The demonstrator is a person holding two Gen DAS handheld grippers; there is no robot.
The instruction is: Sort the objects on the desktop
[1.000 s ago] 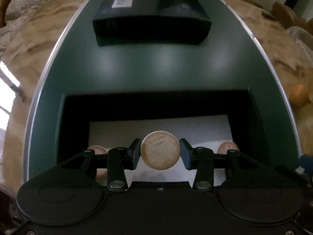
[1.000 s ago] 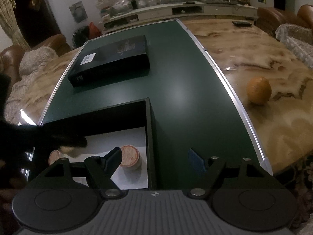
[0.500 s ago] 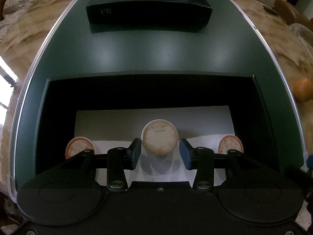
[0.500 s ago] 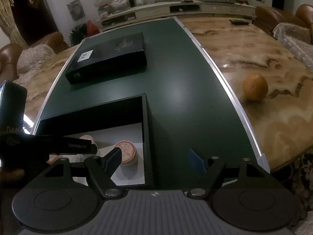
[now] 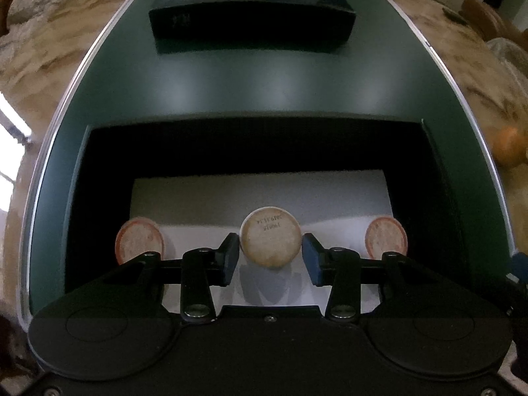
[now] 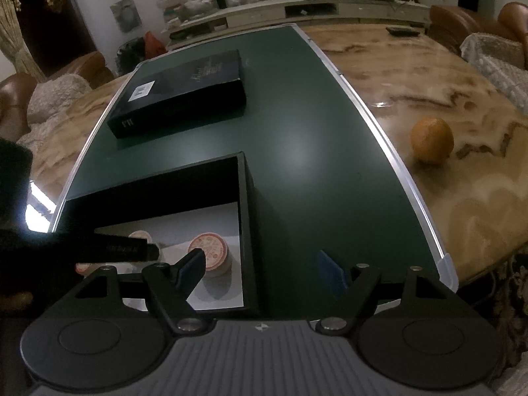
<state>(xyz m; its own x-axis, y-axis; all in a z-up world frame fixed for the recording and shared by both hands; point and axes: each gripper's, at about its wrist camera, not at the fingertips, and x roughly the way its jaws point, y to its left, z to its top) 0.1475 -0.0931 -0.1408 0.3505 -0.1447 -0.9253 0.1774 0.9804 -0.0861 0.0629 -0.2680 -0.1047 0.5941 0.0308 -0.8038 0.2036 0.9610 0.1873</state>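
Released since 1 second ago, the middle puck (image 5: 270, 246) is now flanked by the parted left gripper (image 5: 270, 259); it should be withdrawn straight, sparing 2 neighbours. The right gripper (image 6: 260, 269) is held open, empty.

We see a marble-patterned table (image 6: 429, 76) carrying a long dark green mat (image 6: 297, 138) with a silvery edge. On the mat lie a closed black box (image 6: 180, 94) with a white label at the far end and, nearer us, an open black box (image 5: 257, 142) with a white floor. An orange (image 6: 431, 140) rests directly on the bare marble, to the right of the mat and apart from its edge
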